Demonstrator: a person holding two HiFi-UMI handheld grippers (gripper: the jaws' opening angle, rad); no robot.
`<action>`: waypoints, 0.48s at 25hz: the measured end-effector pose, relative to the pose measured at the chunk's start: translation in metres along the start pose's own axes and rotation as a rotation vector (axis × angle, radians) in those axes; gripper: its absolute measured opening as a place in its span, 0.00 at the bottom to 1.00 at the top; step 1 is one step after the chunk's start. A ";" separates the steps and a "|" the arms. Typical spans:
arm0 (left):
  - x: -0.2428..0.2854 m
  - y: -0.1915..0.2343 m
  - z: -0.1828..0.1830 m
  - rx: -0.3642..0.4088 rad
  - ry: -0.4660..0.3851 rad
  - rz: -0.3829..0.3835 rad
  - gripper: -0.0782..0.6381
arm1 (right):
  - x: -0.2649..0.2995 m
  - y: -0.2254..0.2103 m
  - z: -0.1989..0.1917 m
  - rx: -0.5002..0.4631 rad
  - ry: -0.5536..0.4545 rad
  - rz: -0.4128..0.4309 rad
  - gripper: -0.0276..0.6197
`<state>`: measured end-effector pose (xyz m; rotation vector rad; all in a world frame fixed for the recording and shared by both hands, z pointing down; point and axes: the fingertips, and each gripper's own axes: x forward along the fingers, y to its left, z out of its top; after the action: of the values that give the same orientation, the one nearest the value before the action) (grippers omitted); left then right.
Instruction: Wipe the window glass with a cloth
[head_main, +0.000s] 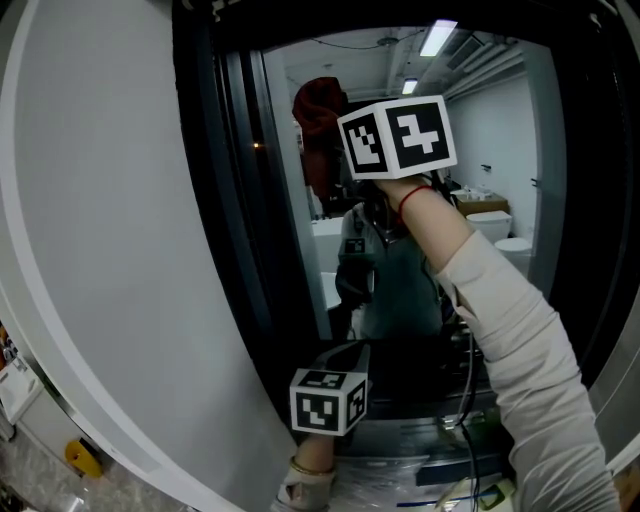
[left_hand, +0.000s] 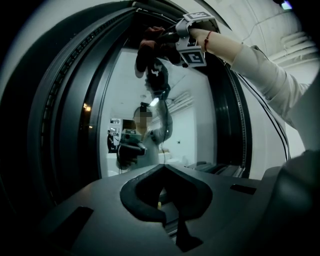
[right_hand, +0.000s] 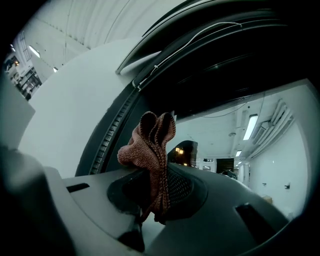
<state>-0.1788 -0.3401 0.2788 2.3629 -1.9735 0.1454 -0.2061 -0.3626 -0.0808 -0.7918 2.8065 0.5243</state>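
Observation:
The window glass (head_main: 490, 160) fills the middle of the head view, inside a dark frame, and mirrors the room. High against it my right gripper (head_main: 332, 140) is shut on a bunched reddish-brown cloth (head_main: 318, 112), which touches or nearly touches the pane. In the right gripper view the cloth (right_hand: 150, 145) stands up out of the shut right gripper (right_hand: 155, 200), with glass (right_hand: 270, 165) just beyond. My left gripper (head_main: 345, 358) hangs low in front of the pane, shut and empty (left_hand: 167, 212). From there the cloth (left_hand: 147, 47) and right gripper (left_hand: 172, 39) show overhead.
A dark window frame (head_main: 215, 200) runs down the left of the pane, with a white wall (head_main: 100, 220) beside it. A cable (head_main: 468, 390) and plastic-wrapped items (head_main: 440, 470) lie below the sill. A yellow object (head_main: 85, 458) sits on the floor at lower left.

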 end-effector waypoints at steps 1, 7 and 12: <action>0.001 0.000 0.000 0.001 -0.001 -0.003 0.12 | 0.000 0.000 0.000 -0.004 0.001 0.000 0.12; 0.004 -0.003 -0.005 0.007 0.000 -0.021 0.12 | -0.009 -0.005 -0.004 -0.006 0.009 -0.003 0.12; 0.008 -0.009 -0.006 0.003 -0.004 -0.041 0.12 | -0.024 -0.020 -0.008 -0.021 0.020 -0.024 0.12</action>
<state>-0.1690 -0.3453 0.2861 2.4057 -1.9266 0.1422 -0.1754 -0.3702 -0.0727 -0.8382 2.8103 0.5453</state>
